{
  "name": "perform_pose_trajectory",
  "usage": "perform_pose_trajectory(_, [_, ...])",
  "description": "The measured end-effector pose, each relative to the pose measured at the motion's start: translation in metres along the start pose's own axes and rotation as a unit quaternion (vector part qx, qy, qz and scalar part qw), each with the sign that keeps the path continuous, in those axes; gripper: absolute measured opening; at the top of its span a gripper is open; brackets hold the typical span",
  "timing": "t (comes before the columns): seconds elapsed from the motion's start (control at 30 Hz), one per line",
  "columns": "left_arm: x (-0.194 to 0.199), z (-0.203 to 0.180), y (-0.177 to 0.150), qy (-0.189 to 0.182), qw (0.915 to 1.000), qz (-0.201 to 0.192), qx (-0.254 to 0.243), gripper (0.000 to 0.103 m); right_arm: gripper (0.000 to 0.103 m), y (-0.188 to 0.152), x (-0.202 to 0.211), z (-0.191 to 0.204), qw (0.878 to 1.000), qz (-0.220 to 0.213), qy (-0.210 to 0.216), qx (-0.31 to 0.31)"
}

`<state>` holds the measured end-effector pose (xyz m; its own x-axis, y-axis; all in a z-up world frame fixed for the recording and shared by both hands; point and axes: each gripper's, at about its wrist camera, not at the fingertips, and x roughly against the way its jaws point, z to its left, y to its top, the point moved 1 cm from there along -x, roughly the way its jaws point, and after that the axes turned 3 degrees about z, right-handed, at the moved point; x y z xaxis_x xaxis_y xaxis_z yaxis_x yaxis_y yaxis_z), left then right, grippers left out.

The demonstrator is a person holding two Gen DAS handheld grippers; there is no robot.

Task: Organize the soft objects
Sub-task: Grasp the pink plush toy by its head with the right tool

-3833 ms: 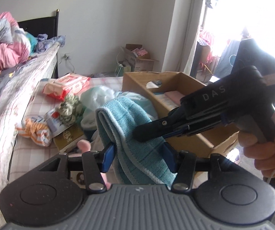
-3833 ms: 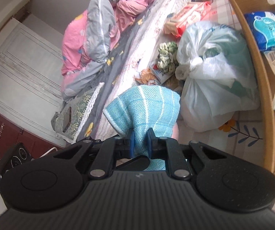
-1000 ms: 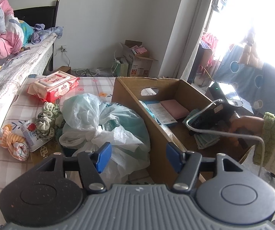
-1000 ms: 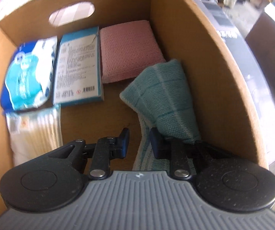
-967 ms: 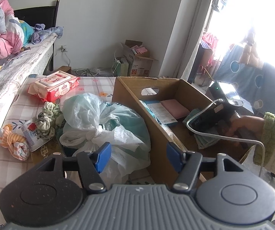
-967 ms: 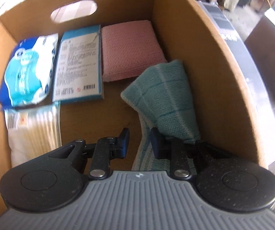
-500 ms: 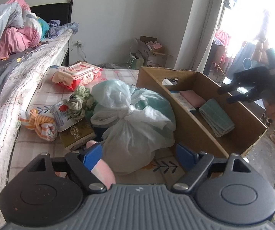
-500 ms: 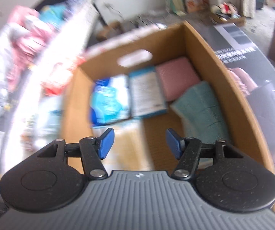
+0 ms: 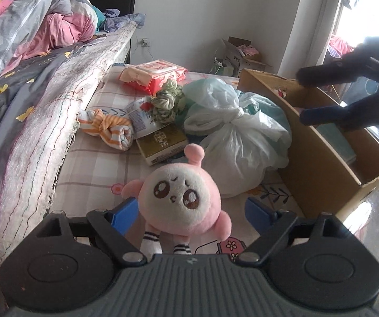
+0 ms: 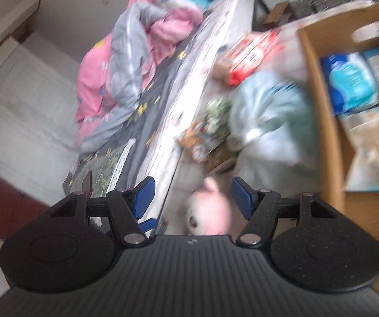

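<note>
A pink plush toy (image 9: 181,200) with a white face lies on the checked sheet, between the fingers of my left gripper (image 9: 191,210). Those jaws are opening, and their blue pads stand clear of the toy on both sides. A folded teal towel (image 9: 334,137) rests inside the cardboard box (image 9: 321,163). Above that box hangs my right gripper (image 9: 304,97), open and holding nothing. The blurred right wrist view has the right gripper (image 10: 193,198) open above the plush toy (image 10: 210,211), with the box (image 10: 321,100) on the right.
A knotted white plastic bag (image 9: 237,137) sits between the toy and the box. Behind it lie a striped orange cloth roll (image 9: 110,129), a green bundle (image 9: 167,99), a gold carton (image 9: 163,142) and a red wipes pack (image 9: 155,75). A quilt-covered bed (image 9: 31,105) runs along the left.
My right gripper let go of the teal towel in the box, opened, rose out and swung toward the bed. My left gripper widened and moved up to the pink toy, which now sits between its fingers.
</note>
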<state>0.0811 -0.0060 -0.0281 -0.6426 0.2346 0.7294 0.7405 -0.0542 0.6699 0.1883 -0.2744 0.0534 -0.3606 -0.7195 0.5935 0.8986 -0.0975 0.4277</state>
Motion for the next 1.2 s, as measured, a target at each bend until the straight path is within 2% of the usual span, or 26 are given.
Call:
perform_pose_trajectory(0.1, [-0.009, 0.001, -0.006, 0.002, 0.9999, 0.011, -0.009, 0.089, 0.064, -0.011, -0.039, 0.01, 0.999, 0.034, -0.005, 0.005])
perform_pose_trajectory(0.27, [-0.03, 0.009, -0.008, 0.003, 0.9997, 0.022, -0.013, 0.089, 0.064, -0.025, -0.101, 0.003, 0.996, 0.081, -0.047, -0.003])
perform_pose_trajectory(0.47, [-0.05, 0.02, -0.004, -0.022, 0.9991, 0.037, 0.001, 0.089, 0.064, -0.032, -0.144, -0.007, 0.992, 0.105, -0.067, -0.019])
perform_pose_trajectory(0.6, [-0.062, 0.023, -0.001, -0.029, 0.9984, 0.048, 0.01, 0.089, 0.065, -0.033, -0.159, -0.011, 0.991, 0.11, -0.079, -0.021])
perform_pose_trajectory(0.8, [-0.068, 0.022, 0.004, -0.023, 0.9989, 0.039, 0.009, 0.089, 0.065, -0.028, -0.17, -0.017, 0.99, 0.104, -0.091, -0.026])
perform_pose_trajectory(1.07, [-0.073, 0.027, 0.007, -0.023, 0.9987, 0.04, 0.022, 0.09, 0.072, -0.029, -0.181, -0.031, 0.991, 0.106, -0.066, -0.058])
perform_pose_trajectory(1.2, [-0.069, 0.024, 0.007, -0.016, 0.999, 0.038, 0.019, 0.089, 0.069, -0.031, -0.181, -0.037, 0.99, 0.105, -0.049, -0.082])
